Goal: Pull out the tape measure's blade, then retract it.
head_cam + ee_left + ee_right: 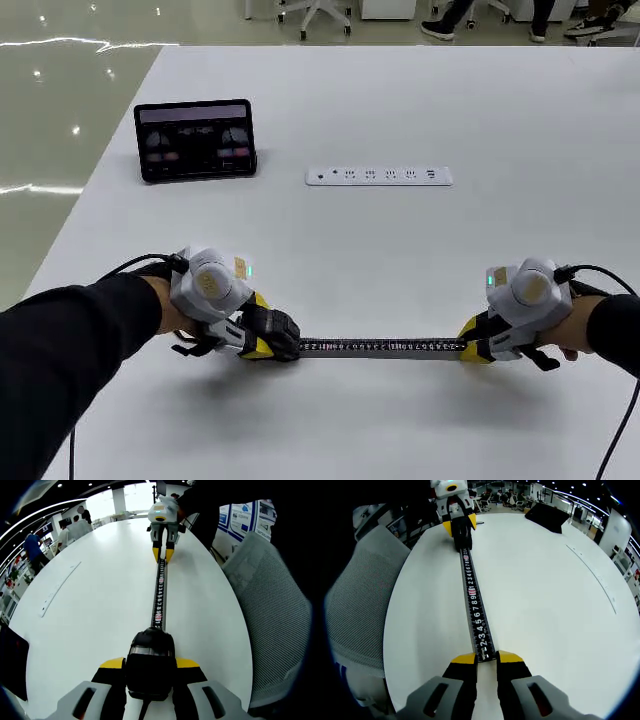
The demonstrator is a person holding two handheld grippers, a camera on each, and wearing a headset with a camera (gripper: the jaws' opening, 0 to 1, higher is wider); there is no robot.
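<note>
Blade, likely thin and springy, is pinched at its tip by right gripper fingers; left gripper clamps case.

left hand-held gripper, right one, both clamped

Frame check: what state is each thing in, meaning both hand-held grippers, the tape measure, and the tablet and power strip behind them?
left hand-held gripper: shut on the tape measure case
right hand-held gripper: shut on the blade's tip
tape measure case: held between the jaws
blade: pulled out, stretched along the table between the two grippers
tablet: propped up, screen lit
power strip: lying flat, nothing plugged in
</note>
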